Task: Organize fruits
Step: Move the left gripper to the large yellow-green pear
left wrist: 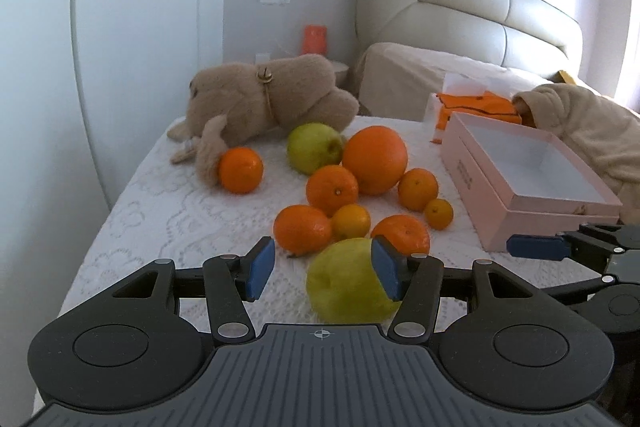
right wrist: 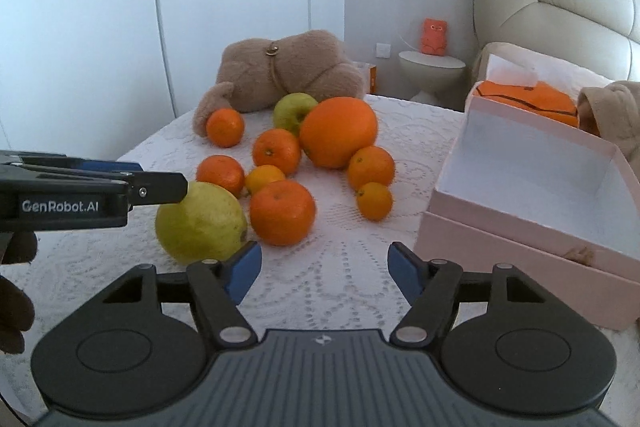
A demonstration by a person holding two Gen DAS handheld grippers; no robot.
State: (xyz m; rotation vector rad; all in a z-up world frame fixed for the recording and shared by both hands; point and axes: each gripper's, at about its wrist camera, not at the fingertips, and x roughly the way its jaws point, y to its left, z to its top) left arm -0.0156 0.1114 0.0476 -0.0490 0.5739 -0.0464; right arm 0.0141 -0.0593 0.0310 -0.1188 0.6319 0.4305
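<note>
Several oranges lie on the white lace cloth (left wrist: pixel 168 211), led by a big orange (left wrist: pixel 375 159) (right wrist: pixel 338 131), with a green apple (left wrist: pixel 314 147) (right wrist: pixel 293 111) behind. A yellow-green fruit (left wrist: pixel 346 283) (right wrist: pixel 200 222) lies nearest. My left gripper (left wrist: pixel 324 267) is open, its jaws around that fruit, the right pad against it. In the right wrist view the left gripper's fingers (right wrist: pixel 158 183) reach over the fruit. My right gripper (right wrist: pixel 324 269) is open and empty above bare cloth. An open pink box (left wrist: pixel 520 183) (right wrist: pixel 532 187) stands at the right, empty.
A brown plush toy (left wrist: pixel 256 103) (right wrist: pixel 288 71) lies behind the fruits, touching the far left orange (left wrist: pixel 241 170). An orange item (right wrist: pixel 528 97) sits behind the box. A beige robe (left wrist: pixel 592 131), a bed headboard (left wrist: pixel 460 3) and a small round side table (right wrist: pixel 432 71) stand beyond.
</note>
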